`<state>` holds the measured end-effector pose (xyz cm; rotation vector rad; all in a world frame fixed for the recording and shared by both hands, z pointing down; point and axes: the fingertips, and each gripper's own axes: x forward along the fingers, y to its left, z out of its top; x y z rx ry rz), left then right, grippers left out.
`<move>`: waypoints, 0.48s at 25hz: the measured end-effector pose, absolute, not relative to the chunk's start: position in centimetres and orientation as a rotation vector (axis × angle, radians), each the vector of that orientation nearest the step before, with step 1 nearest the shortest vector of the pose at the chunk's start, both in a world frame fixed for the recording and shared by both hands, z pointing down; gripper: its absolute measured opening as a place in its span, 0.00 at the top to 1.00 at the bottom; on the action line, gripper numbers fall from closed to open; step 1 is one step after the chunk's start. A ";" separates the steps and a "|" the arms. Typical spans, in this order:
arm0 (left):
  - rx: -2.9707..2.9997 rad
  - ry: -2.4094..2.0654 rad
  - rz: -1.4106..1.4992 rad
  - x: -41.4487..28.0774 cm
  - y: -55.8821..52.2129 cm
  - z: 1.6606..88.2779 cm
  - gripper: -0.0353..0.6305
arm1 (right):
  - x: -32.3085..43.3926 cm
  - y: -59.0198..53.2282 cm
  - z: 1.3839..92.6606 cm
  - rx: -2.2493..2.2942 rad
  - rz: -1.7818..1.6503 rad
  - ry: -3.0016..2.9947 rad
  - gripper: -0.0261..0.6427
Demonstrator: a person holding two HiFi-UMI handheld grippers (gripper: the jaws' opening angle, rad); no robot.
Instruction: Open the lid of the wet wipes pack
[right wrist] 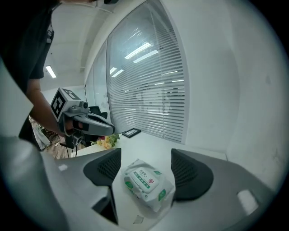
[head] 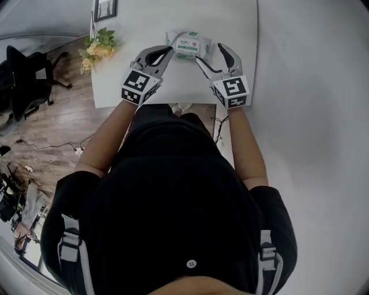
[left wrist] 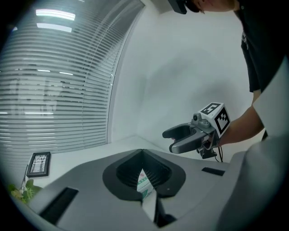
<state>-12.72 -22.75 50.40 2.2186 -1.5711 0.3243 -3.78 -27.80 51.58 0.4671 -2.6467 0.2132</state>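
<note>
The wet wipes pack (head: pixel 189 45) lies flat on the white table (head: pixel 132 40), white with green print, its lid (right wrist: pixel 143 177) lying shut on top. My left gripper (head: pixel 169 52) is at the pack's left end. In the left gripper view its jaws (left wrist: pixel 143 173) are shut on a thin edge of the pack (left wrist: pixel 144 186). My right gripper (head: pixel 210 53) is open at the pack's right end. In the right gripper view the pack (right wrist: pixel 146 184) lies between the two spread pads (right wrist: pixel 189 173), touching neither.
A bunch of yellow flowers (head: pixel 98 49) and a small picture frame (head: pixel 105 8) stand at the table's left edge. A black office chair (head: pixel 26 75) and cables lie on the wooden floor to the left. A window with blinds (right wrist: pixel 144 90) is behind the table.
</note>
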 end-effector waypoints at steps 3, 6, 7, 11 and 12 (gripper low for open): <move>2.186 -1.550 0.349 -13.2 -23.5 52.7 0.94 | -4.5 -28.4 53.2 0.455 0.202 -2.620 0.44; 2.152 -1.539 0.371 -13.7 -24.1 55.0 0.94 | -5.3 -28.9 55.0 0.443 0.191 -2.596 0.44; 2.140 -1.533 0.380 -13.8 -24.3 55.8 0.94 | -5.6 -29.0 55.6 0.439 0.189 -2.589 0.44; 2.096 -1.507 0.416 -14.0 -24.8 58.9 0.94 | -6.4 -29.4 58.1 0.418 0.168 -2.545 0.44; 2.087 -1.501 0.426 -14.0 -24.9 59.5 0.94 | -6.5 -29.5 58.8 0.412 0.159 -2.532 0.44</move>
